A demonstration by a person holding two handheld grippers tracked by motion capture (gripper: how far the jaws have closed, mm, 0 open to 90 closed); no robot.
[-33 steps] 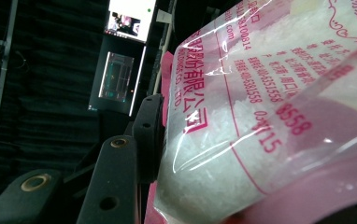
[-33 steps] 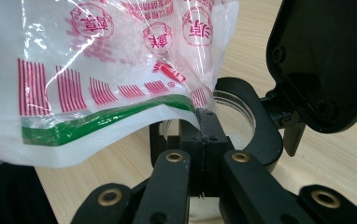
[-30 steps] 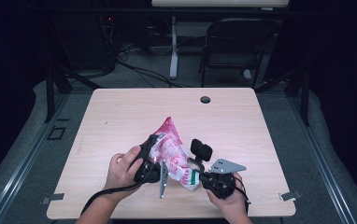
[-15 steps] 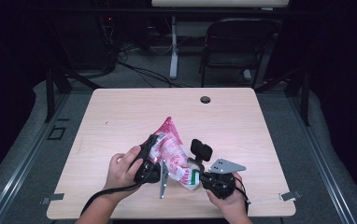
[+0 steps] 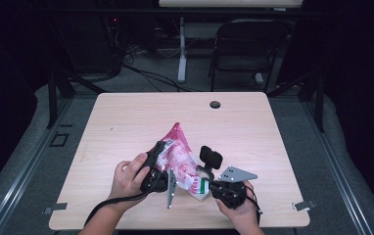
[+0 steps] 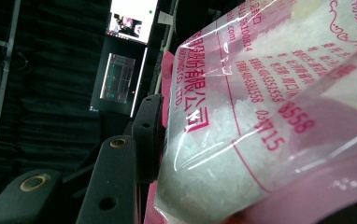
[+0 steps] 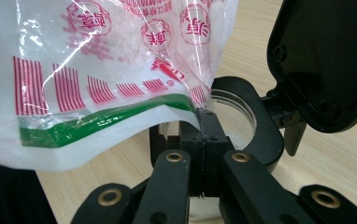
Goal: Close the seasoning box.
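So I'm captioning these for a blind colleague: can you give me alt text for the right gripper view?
A clear plastic bag with red print and a green stripe is pinched at its lower corner by the right gripper, its black jaws closed together. Behind them, on the light wooden table, sits a round clear container with a black rim, its black lid flipped open.

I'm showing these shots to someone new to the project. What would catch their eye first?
The pink-and-white printed bag near the table's front edge, held up between both grippers. The left gripper presses its side, white grains showing through the film, while the right gripper is pinched shut on the bag's lower edge. Right behind those jaws sits a clear jar with a black flip lid standing open.
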